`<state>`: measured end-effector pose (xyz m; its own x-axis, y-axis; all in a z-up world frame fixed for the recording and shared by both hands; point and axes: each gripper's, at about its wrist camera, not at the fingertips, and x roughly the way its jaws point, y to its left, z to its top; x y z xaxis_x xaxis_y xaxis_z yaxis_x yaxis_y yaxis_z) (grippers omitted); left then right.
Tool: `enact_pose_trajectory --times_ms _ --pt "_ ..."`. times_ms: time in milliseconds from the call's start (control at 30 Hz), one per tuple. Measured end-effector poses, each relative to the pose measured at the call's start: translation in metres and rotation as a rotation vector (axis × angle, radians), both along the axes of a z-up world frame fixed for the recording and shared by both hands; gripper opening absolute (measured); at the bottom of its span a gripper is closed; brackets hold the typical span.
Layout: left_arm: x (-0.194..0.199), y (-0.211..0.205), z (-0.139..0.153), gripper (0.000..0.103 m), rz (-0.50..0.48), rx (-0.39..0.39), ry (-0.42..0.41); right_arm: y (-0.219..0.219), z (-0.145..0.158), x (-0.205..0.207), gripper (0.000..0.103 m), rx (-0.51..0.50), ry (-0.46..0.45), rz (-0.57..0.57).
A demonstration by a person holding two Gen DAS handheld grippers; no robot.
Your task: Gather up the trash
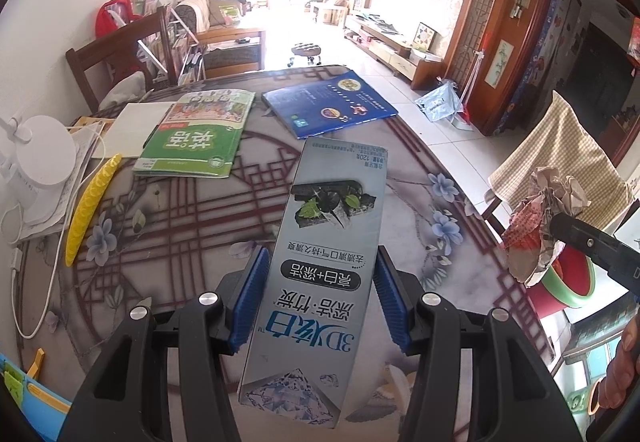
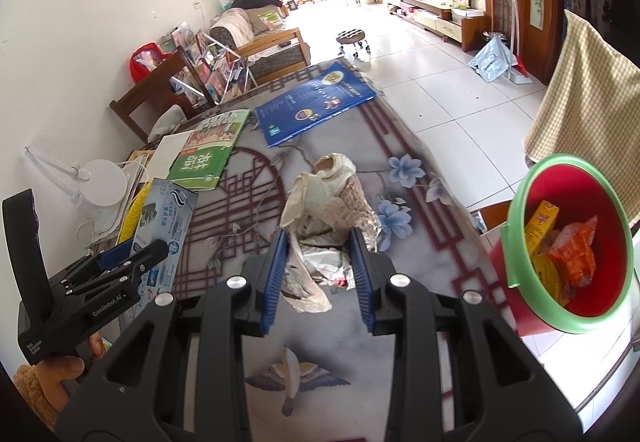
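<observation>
Crumpled paper (image 2: 320,226) (lower part claw-hidden)

Your left wrist camera sits close behind its jaws, angled steeply down across the table (image 1: 168,242) toward the living room beyond. Your right wrist camera does likewise, from further right. Both views share the green book (image 1: 196,134) (image 2: 208,150), blue book (image 1: 328,102) (image 2: 312,102) and red bucket (image 1: 568,282) (image 2: 576,242).
</observation>
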<state>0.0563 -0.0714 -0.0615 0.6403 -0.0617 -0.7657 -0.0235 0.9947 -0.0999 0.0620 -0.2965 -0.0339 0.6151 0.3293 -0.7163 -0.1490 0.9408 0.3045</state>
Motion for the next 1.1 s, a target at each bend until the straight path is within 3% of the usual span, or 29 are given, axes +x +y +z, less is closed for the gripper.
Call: enact_pose_trajectory --times_ms 400,800,933,1000,1100 --pt "0.005 -0.04 0.006 0.05 -0.031 0.003 -0.006 -0.042 -0.001 0.001 0.032 0.006 0.002 -0.032" --pt "0.01 -0.07 0.013 0.049 0.019 0.011 -0.026 -0.069 0.001 0.019 0.032 0.016 -0.007 0.017" --pt "0.013 -0.067 0.005 0.052 0.042 0.013 0.004 -0.08 -0.002 0.022 0.032 0.017 0.002 0.029" --pt "0.014 -0.067 -0.01 0.06 0.03 0.011 0.064 -0.083 -0.006 0.024 0.032 0.018 0.016 0.035" --pt "0.013 -0.071 -0.036 0.061 0.039 0.036 0.123 -0.084 -0.015 0.029 0.032 0.029 0.041 0.048"
